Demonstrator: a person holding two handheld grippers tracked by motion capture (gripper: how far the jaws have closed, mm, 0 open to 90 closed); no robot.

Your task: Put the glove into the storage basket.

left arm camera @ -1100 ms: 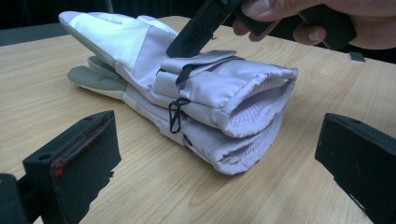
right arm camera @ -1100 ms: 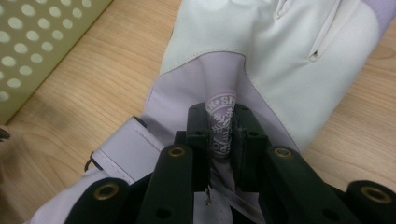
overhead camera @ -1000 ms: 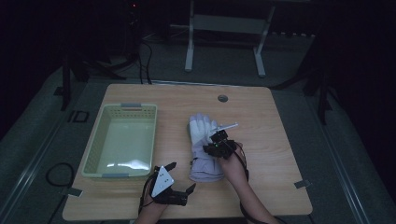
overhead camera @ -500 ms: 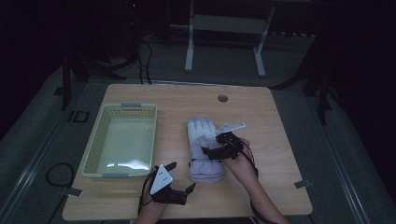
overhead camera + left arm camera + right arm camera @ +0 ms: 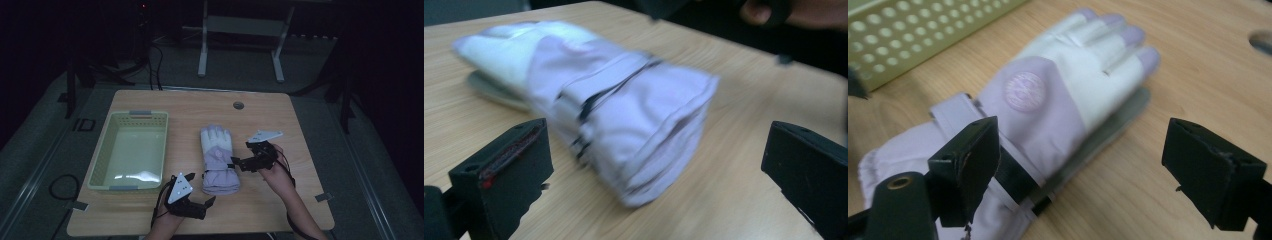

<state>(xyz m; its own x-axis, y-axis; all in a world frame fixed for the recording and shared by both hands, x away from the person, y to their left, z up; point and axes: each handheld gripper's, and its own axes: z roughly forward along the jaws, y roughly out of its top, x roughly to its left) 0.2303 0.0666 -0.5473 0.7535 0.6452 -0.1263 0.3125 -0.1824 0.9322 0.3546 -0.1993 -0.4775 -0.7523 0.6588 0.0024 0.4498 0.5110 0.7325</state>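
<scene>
Right gripper [image 5: 239, 163] jaws just opened wide, empty, beside glove [image 5: 218, 159]. Left gripper [image 5: 207, 202] gapes empty at its cuff; I'd pinch there, square-on.

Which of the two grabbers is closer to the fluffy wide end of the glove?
The left gripper, at the table's near edge, sits just in front of the cuff of the glove. The right gripper is beside its wrist strap, farther up.

L tongs [image 5: 210, 201] open; R tongs [image 5: 234, 162] just opened wide.
</scene>
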